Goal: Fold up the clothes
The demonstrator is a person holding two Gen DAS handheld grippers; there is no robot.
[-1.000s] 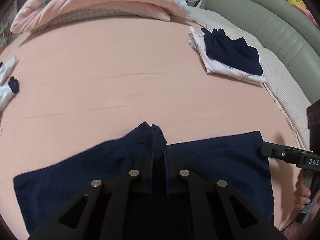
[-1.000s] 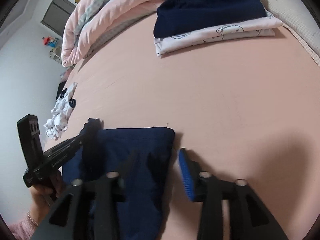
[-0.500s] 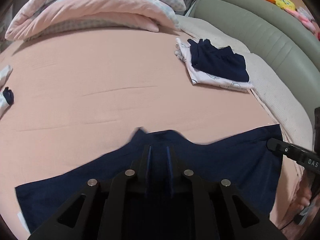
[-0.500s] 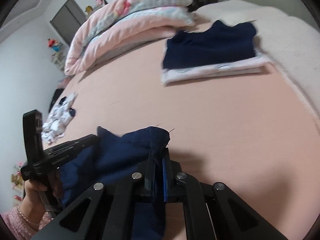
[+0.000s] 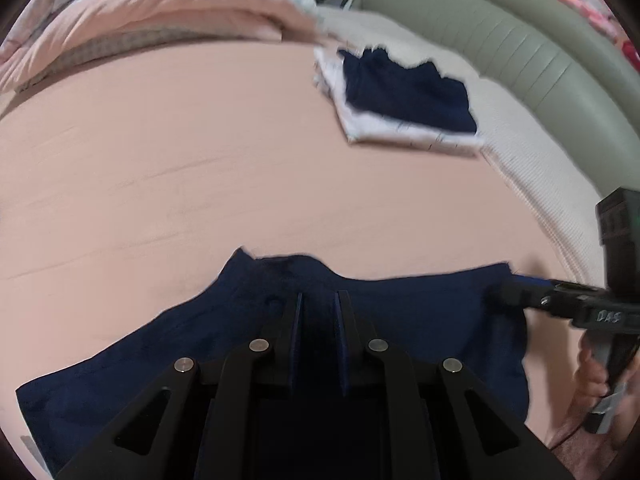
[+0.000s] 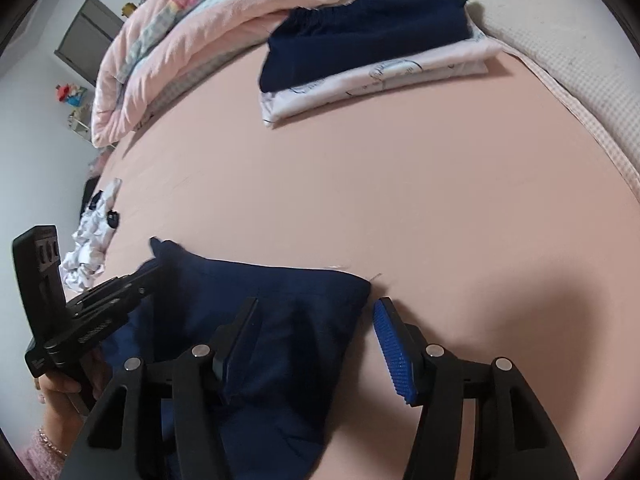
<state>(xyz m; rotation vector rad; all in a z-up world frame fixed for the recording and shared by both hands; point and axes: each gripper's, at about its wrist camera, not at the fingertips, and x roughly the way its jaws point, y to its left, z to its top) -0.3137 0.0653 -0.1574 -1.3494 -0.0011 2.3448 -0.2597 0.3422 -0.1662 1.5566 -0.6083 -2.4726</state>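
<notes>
Left wrist view shows the left gripper (image 5: pixel 318 312) low over the navy garment (image 5: pixel 400 320), which lies spread on the pink bed sheet (image 5: pixel 200 160); its jaws stand a little apart with dark cloth between and beneath them, and whether they pinch it I cannot tell; only this view shows the grey-green padded headboard (image 5: pixel 540 52) and the toys along its top; the right gripper (image 5: pixel 520 292) enters from the right at the garment's corner.

Right wrist view shows the right gripper (image 6: pixel 316 320) with jaws wide apart, one finger over the navy garment (image 6: pixel 260 312), the blue-padded finger (image 6: pixel 394 352) beside its edge over bare sheet; only here appear the crumpled white patterned cloth (image 6: pixel 92 244), the grey door (image 6: pixel 88 36) and the hand on the left gripper (image 6: pixel 132 284).

Counted: two grippers; one spread garment; one folded stack (image 6: pixel 372 52) of two pieces, navy on white; one rolled pink quilt (image 6: pixel 192 40).
</notes>
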